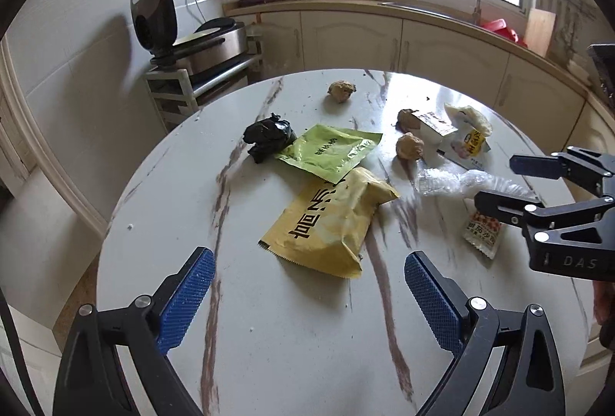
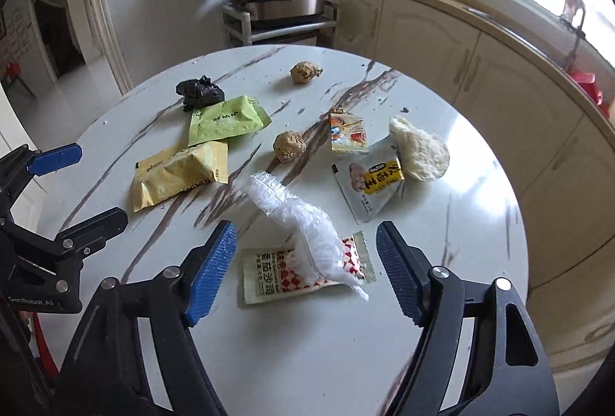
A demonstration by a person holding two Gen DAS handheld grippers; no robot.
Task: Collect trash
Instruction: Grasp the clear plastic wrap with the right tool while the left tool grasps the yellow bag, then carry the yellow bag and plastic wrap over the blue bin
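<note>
Trash lies scattered on a round marbled table (image 1: 292,346) (image 2: 476,254). My left gripper (image 1: 307,287) is open above the near table edge, just short of a yellow snack bag (image 1: 330,220). Beyond it lie a green packet (image 1: 330,150) and a black crumpled bag (image 1: 269,137). My right gripper (image 2: 307,260) is open and hangs over a clear crumpled plastic wrap (image 2: 303,227) and a sauce packet (image 2: 269,275); its pads touch neither. Brown paper balls (image 2: 289,145) (image 2: 305,72), a white-and-yellow packet (image 2: 371,183) and a white wad (image 2: 421,150) lie farther off.
A cooker on a rack (image 2: 276,0) stands beyond the table's far edge. Cream cabinets with a counter and sink (image 1: 442,12) curve round the back and right. The left gripper (image 2: 94,185) shows at the right wrist view's left edge, the right gripper (image 1: 497,183) at the other view's right edge.
</note>
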